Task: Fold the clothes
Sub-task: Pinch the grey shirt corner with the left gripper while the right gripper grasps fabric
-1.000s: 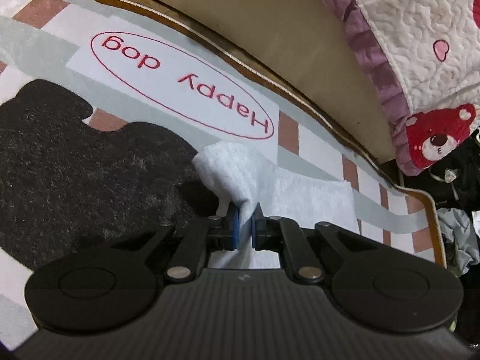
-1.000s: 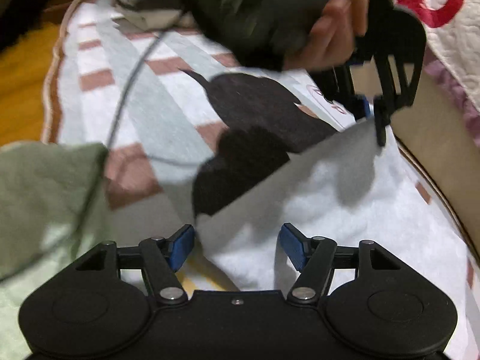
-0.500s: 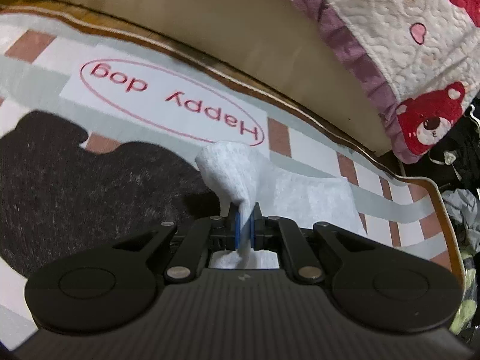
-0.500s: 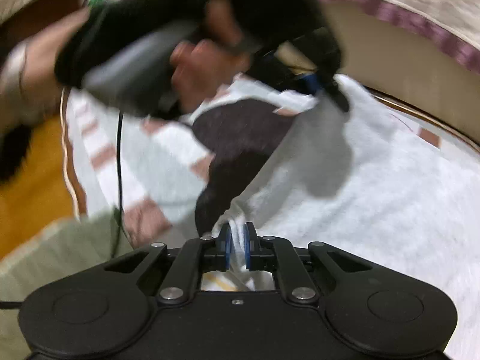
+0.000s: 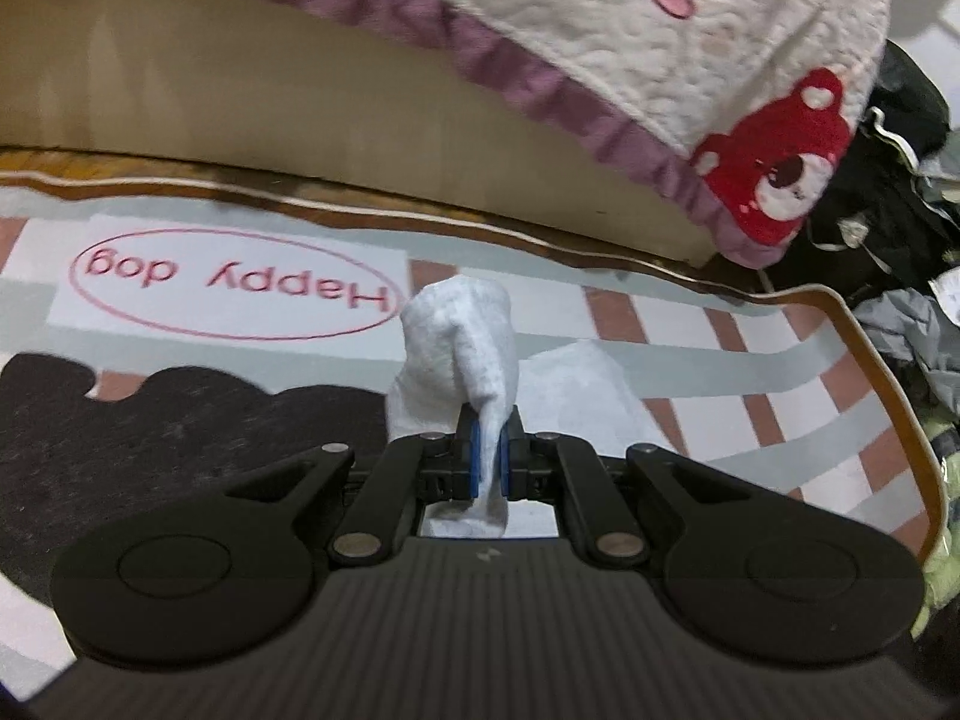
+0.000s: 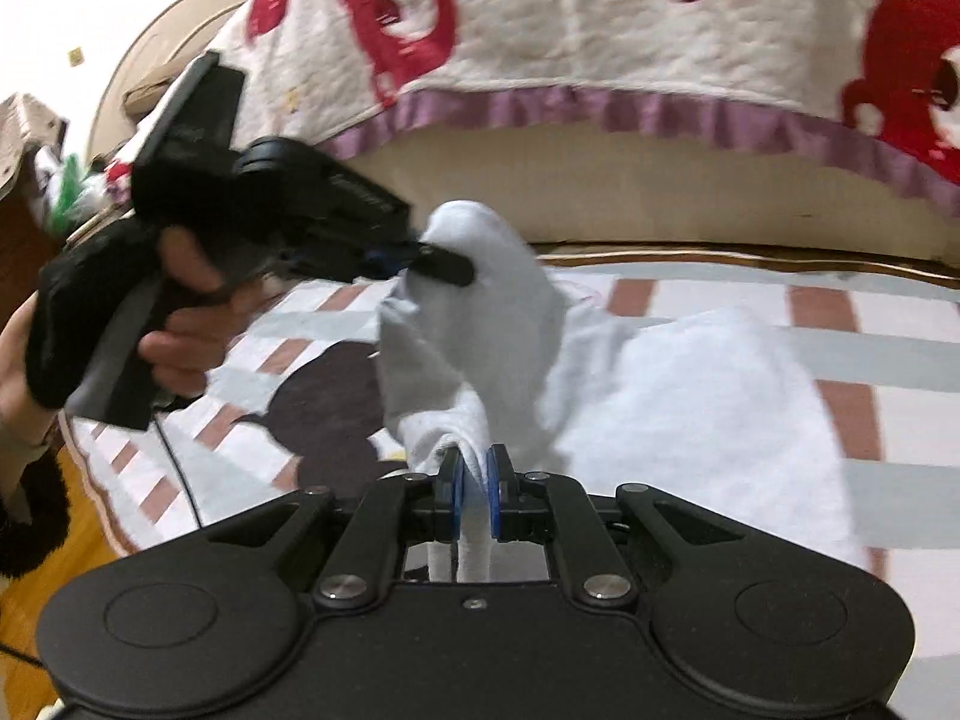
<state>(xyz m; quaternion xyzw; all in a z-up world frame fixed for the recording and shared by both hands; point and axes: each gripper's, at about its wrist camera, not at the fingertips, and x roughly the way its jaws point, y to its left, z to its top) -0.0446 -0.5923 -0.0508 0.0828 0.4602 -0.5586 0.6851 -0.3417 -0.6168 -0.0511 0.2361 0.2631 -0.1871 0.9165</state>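
Currently both claws are pinched on the white cloth (image 6: 690, 396): left claw (image 5: 489, 459) on 1 bunched corner, right claw (image 6: 471, 501), jaws just closed, on another. Rest of it trails onto the rug (image 5: 750, 372), probably toward the bed (image 5: 360, 108); long axis unclear, blurred.

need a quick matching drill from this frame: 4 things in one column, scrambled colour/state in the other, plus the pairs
Things
1. left gripper
2. rug
3. quilt
4. white garment

States
A. hangs over the bed edge, red bears, purple trim
B. lifted at two spots, the rest lying on the rug
C. shut on a pinch of white cloth
D. flat on the floor, "Happy dog" in a red oval

Pairs: 1-C, 2-D, 3-A, 4-B
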